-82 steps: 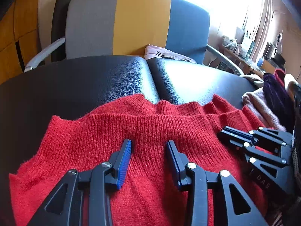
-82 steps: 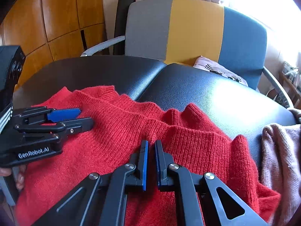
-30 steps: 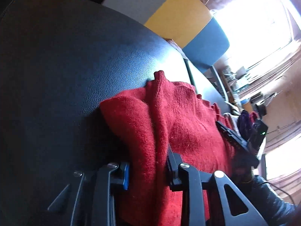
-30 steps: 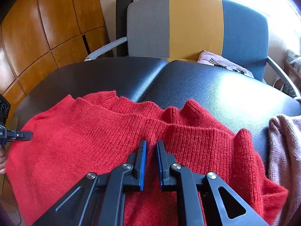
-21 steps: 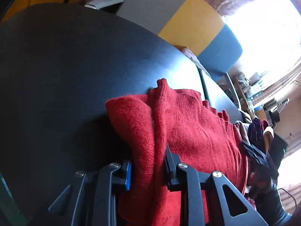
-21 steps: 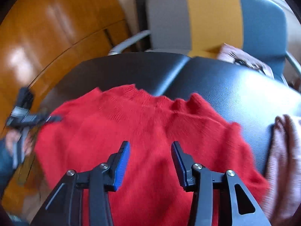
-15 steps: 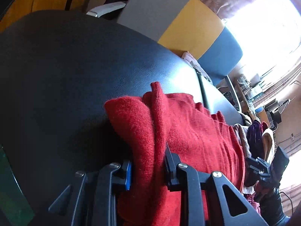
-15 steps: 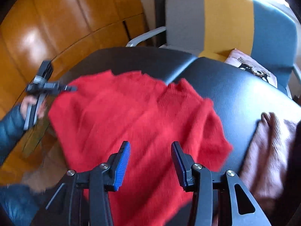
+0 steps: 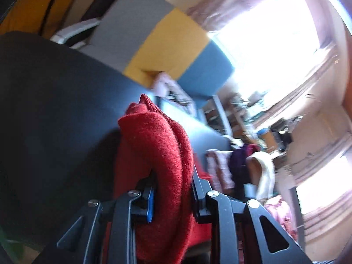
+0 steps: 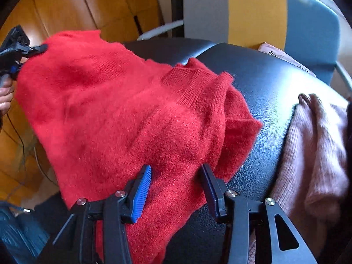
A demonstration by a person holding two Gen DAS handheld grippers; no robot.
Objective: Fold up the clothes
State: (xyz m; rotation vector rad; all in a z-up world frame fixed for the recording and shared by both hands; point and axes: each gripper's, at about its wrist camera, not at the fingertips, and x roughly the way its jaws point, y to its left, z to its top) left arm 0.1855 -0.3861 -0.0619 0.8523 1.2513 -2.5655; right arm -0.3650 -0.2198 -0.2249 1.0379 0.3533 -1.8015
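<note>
A red knitted sweater (image 10: 123, 114) lies partly on the black padded table (image 10: 270, 83); its left side is lifted off the surface. My left gripper (image 9: 171, 189) is shut on a thick bunch of the red sweater (image 9: 160, 149), which hangs over its jaws. In the right wrist view the left gripper (image 10: 33, 49) shows at the far left, pinching the sweater's raised edge. My right gripper (image 10: 177, 187) stands open just above the sweater's near hem, with nothing pressed between its pads.
A pink knitted garment (image 10: 314, 145) lies on the table's right side, with more clothes (image 9: 248, 165) piled beyond. A grey, yellow and blue chair (image 10: 257, 11) stands behind the table, with a pale cloth (image 10: 277, 54) on its seat. Wooden panels (image 10: 66, 6) line the left wall.
My left gripper rose, lifting the sweater's left edge off the table. My right gripper let go of the sweater, opened and drew back towards the near hem.
</note>
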